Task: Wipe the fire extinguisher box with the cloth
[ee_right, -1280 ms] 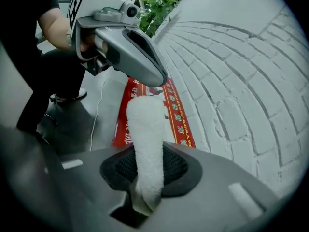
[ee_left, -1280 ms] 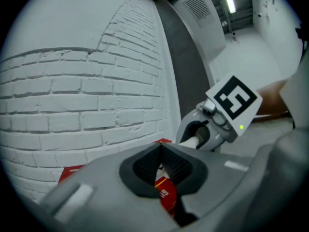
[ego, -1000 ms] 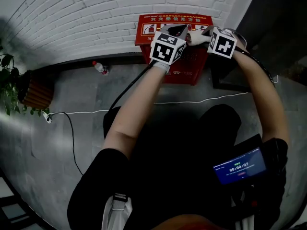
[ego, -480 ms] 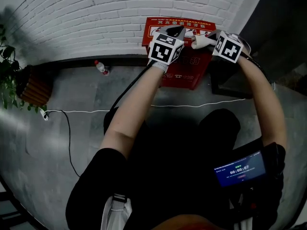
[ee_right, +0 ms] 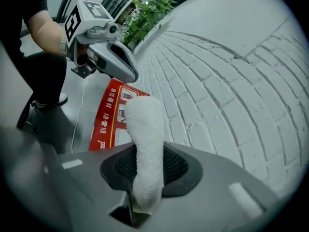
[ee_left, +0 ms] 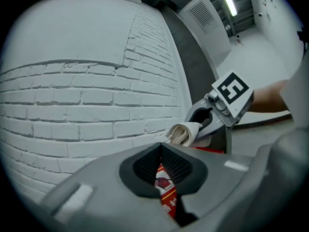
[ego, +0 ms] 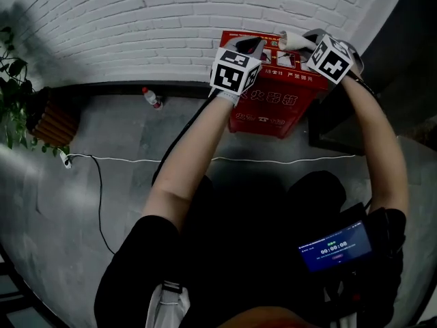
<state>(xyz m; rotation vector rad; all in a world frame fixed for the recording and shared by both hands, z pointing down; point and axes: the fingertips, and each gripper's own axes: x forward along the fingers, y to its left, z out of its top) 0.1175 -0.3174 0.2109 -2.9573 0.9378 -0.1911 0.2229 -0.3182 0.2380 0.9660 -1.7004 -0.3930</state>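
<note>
by the brick wall [ego: 136, 19]: fire extinguisher box [ego: 273, 108], red.
right gripper [ee_right: 146, 170]: pinching white cloth [ee_right: 145, 124] above box.
left gripper [ee_left: 161, 166]: pressed together, empty.
method: lower cloth, overlapping strokes.

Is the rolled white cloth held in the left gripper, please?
No, the right gripper has its jaws shut on the rolled white cloth.

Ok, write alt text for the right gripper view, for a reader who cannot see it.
The right gripper clamps a rolled white cloth that points toward a red fire extinguisher box standing against a white brick wall. The left gripper hangs just above the box, with a green plant behind.
</note>
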